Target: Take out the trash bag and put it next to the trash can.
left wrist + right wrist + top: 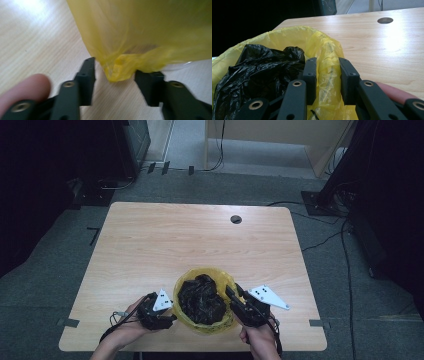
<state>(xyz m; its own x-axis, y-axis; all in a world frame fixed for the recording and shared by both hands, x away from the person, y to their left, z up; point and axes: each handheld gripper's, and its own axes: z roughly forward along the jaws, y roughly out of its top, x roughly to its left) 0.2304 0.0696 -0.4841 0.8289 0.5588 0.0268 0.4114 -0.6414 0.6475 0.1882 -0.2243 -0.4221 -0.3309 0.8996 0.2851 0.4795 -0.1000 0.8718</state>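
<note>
a pale wood worktop (150, 245) stands on grey floor in a dim room. near its front edge sits a yellow bag (182, 282) with crumpled black plastic (201, 299) inside. the left tool (115, 75), jaws wide, straddles a low fold; the right tool (327, 75) brackets the rim, seemingly to pinch it.

Lab or recording studio: bare wooden table (200, 240), grey carpet (330, 270), floor cables (325, 240), black stand bases (322, 200).
</note>
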